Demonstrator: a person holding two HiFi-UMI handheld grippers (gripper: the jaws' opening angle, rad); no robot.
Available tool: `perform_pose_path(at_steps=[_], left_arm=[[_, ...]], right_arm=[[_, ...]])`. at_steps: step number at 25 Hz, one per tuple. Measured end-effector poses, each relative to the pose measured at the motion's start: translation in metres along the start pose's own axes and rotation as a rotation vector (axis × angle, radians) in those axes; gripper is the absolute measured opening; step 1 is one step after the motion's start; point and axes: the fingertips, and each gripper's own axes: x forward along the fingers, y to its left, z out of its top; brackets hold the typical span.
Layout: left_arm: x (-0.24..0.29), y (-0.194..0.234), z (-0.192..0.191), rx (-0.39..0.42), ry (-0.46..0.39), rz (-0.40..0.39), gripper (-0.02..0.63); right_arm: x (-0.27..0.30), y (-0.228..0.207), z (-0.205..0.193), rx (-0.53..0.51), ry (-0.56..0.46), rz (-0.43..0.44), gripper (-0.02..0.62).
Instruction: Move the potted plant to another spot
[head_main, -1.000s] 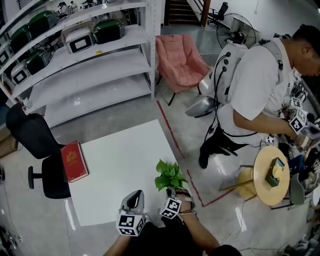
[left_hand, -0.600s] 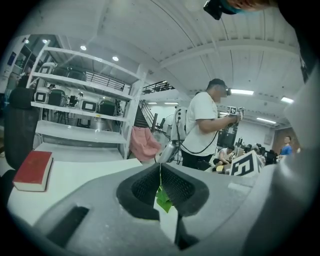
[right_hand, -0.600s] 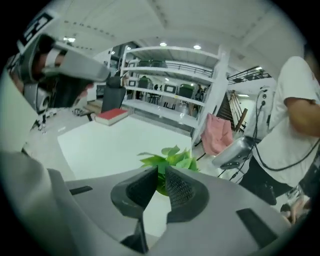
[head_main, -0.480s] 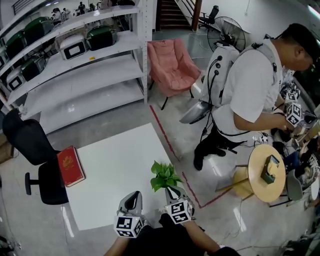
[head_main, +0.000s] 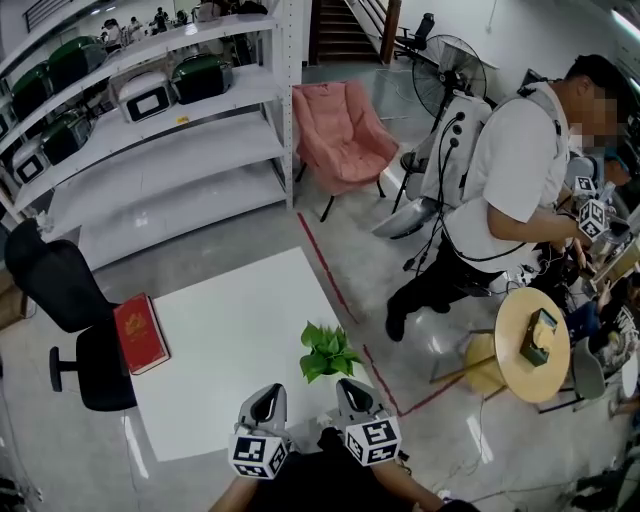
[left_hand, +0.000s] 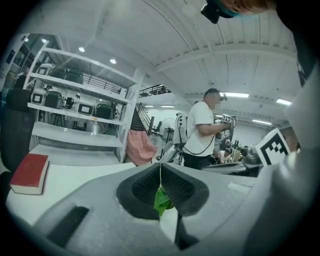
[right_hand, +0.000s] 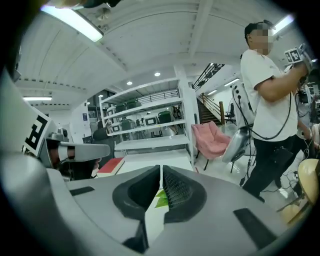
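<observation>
The potted plant (head_main: 326, 352), small with bright green leaves, stands near the front right corner of the white table (head_main: 230, 315). Its pot is hidden under the leaves. My right gripper (head_main: 351, 386) hangs just in front of it, jaws shut, apart from the leaves. My left gripper (head_main: 266, 393) is to the plant's left over the table's front edge, also shut and empty. In the left gripper view the gripper (left_hand: 160, 174) shows a closed seam with a green plant leaf (left_hand: 161, 201) behind it. The right gripper (right_hand: 161, 179) looks the same, with plant leaves (right_hand: 159, 199) beyond.
A red book (head_main: 141, 332) lies at the table's left edge beside a black office chair (head_main: 72, 300). White shelving (head_main: 150, 130) and a pink chair (head_main: 342, 135) stand behind. A person in a white shirt (head_main: 510, 170) works at the right near a round wooden table (head_main: 536, 345). Red floor tape (head_main: 338, 285) runs past the table.
My right gripper has drawn back from the plant toward me and now sits level with the left one. The plant stays standing on the table. The person at right shifted slightly.
</observation>
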Motion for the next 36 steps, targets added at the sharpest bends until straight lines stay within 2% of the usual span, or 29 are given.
perform_pose_path(at_steps=[16,36], left_arm=[[0.004,-0.003,-0.003,0.019,0.012,-0.024,0.021],[0.000,0.006,-0.005,0.017,0.020,-0.026,0.021]], right_arm=[[-0.008,0.006,-0.008,0.028,-0.007,-0.013,0.012],[-0.003,0.014,-0.005,0.013,-0.006,-0.017,0.012]])
